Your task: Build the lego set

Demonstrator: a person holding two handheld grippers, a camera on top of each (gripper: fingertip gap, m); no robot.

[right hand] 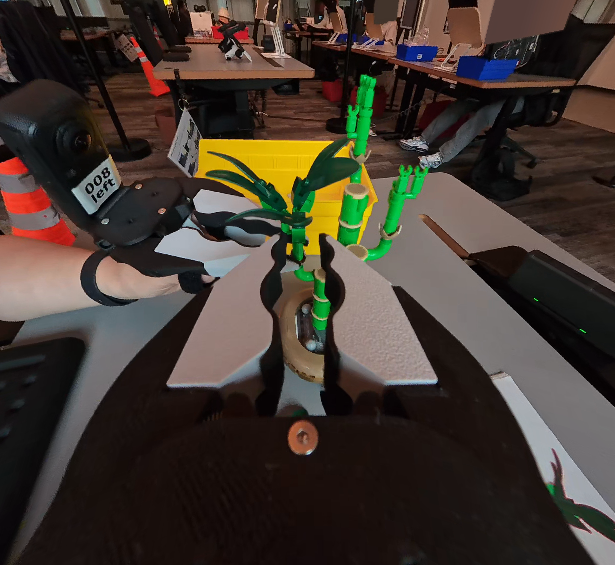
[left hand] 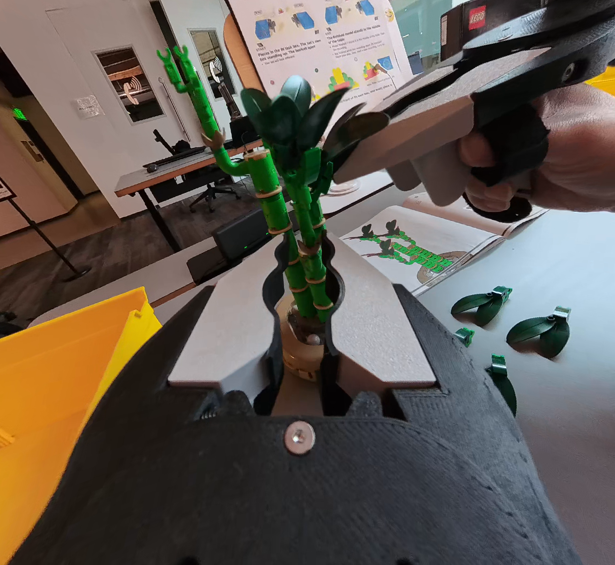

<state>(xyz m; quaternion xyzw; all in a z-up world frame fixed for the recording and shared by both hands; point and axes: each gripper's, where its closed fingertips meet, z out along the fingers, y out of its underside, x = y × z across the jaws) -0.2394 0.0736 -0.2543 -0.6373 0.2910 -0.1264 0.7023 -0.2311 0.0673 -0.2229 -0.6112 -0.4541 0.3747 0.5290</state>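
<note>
Both grippers on bamboo model (left hand: 301, 269)

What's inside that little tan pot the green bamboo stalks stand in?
Inside the tan pot the green bamboo stalks rise from a dark filling with a few small pale round pebbles. How the stalks attach lower down is hidden by the pot's wall and the right claw.

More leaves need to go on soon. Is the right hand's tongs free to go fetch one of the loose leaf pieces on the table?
Probably not yet. The right tongs look closed on the leaf cluster at the bamboo model. The loose leaf pieces lie unobstructed on the table, so after releasing the way looks free.
</note>
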